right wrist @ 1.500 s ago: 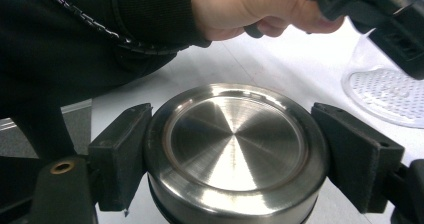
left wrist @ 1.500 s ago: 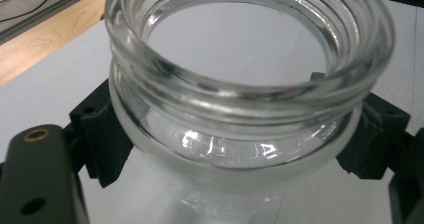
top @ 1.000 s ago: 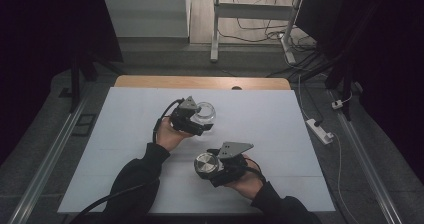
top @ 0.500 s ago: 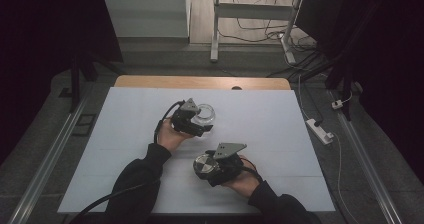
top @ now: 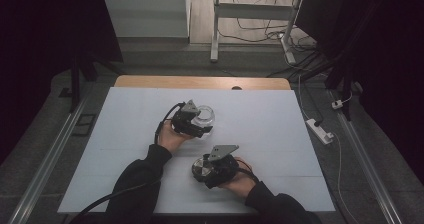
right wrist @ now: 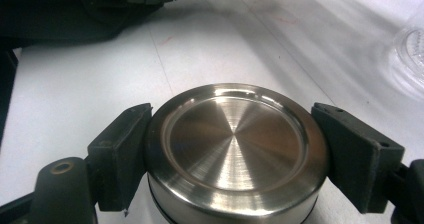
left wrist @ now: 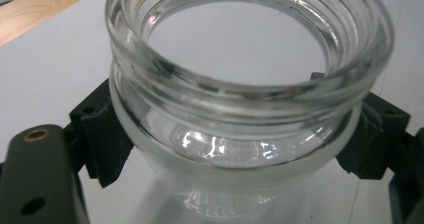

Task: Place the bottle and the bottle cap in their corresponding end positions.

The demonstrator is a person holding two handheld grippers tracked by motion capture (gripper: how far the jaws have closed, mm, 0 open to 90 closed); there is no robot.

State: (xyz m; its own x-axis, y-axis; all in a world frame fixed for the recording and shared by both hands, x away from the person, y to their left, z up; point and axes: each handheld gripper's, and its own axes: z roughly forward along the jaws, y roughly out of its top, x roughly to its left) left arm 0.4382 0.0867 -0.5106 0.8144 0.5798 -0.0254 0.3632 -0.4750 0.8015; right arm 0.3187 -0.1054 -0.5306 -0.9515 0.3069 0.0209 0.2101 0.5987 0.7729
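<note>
Left gripper (left wrist: 240,149) clamping glass jar (left wrist: 245,84), right gripper (right wrist: 235,169) gripping steel lid (right wrist: 235,144), seemingly on table (top: 280,114)

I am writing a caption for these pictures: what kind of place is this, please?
Probably a lab or recording setup, not a home. A white table stands between dark curtains, with cables and a power strip on the grey floor behind it, and a person works with handheld grippers.

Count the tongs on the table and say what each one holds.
2. The left tongs grip an open glass jar near the table's middle; the right tongs grip a steel lid nearer the person.
</note>
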